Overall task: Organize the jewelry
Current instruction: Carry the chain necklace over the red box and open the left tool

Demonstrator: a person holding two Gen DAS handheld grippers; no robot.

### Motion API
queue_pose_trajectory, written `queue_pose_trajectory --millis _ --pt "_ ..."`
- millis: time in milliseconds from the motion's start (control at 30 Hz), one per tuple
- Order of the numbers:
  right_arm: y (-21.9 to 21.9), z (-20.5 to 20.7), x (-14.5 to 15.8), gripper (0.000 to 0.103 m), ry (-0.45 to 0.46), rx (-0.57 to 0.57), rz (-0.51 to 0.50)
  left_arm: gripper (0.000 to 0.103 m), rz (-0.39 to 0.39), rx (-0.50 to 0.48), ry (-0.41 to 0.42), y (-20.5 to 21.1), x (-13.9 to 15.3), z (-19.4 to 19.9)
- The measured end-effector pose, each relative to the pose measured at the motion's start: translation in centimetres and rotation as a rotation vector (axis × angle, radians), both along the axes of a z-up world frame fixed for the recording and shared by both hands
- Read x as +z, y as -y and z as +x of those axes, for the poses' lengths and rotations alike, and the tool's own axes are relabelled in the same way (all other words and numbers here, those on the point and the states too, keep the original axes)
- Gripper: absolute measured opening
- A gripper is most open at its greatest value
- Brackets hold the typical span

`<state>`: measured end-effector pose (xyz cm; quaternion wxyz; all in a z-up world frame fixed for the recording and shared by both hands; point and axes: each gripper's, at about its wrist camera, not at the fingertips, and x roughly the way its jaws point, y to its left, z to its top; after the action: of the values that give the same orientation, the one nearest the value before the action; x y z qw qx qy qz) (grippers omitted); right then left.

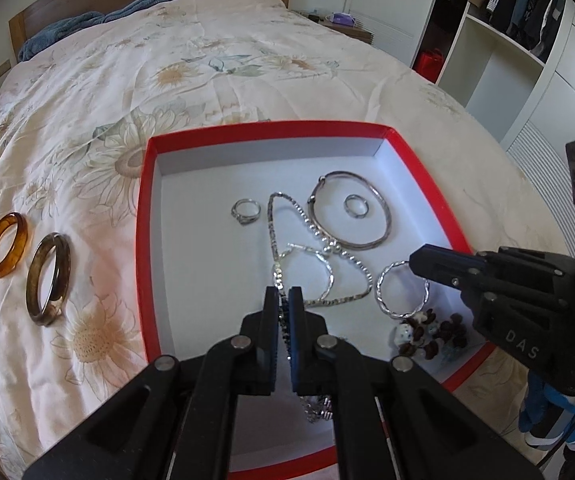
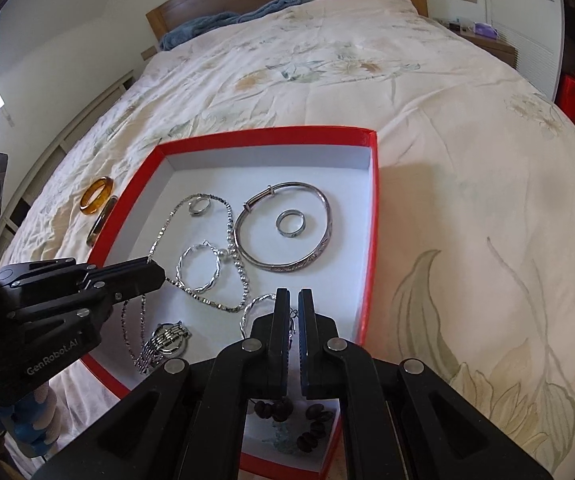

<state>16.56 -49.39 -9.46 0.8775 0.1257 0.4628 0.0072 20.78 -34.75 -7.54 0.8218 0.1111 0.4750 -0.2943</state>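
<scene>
Where the floral bedspread (image 1: 135,92) covers the bed, a shallow red-rimmed box (image 1: 145,216) with a white floor lies near the foot, and most of the jewelry sits inside it. A large silver bangle (image 1: 383,216) lies toward the far right of the box with a small silver ring (image 1: 356,205) inside its loop. A second silver ring (image 1: 243,210) lies to the left, just beside a long silver chain necklace (image 1: 273,232) that snakes across the middle. Two twisted silver hoops lie nearer the front, one (image 1: 329,276) over the chain and one (image 1: 401,294) to its right. A dark brown bead bracelet (image 1: 435,334) sits in the near right corner, and the right wrist view shows a silver wristwatch (image 2: 165,342) in the near left corner. Outside the box, on the bedspread to its left, an amber bangle (image 1: 7,244) and a greenish-brown bangle (image 1: 49,278) lie side by side, close together.

The left hand-held gripper (image 1: 284,296) hangs over the front of the box, its jaws closed to a narrow slit with a thin dark strand showing between the pads. The right hand-held gripper (image 2: 293,300) points down over the near right part of the box, its jaws likewise nearly together; whether the thin line in its slit is gripped cannot be told.
</scene>
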Motion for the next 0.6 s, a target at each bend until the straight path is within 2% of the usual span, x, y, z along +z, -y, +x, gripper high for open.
queue_pose_trajectory --millis 333,533,600 --pt "-1.3 -0.1 -0.4 0.006 -0.027 0.01 -0.063 0.005 0.018 0.012 -0.01 -0.8 -0.8 -0.2" --pt "-2.0 -0.3 -0.2 0.02 -0.04 0.02 -0.095 0.006 0.016 0.004 -0.017 -1.0 -0.6 -0.6" --pt "-2.2 -0.6 0.0 0.031 -0.037 0.016 -0.101 0.009 0.016 0.006 -0.017 -1.0 -0.6 -0.7"
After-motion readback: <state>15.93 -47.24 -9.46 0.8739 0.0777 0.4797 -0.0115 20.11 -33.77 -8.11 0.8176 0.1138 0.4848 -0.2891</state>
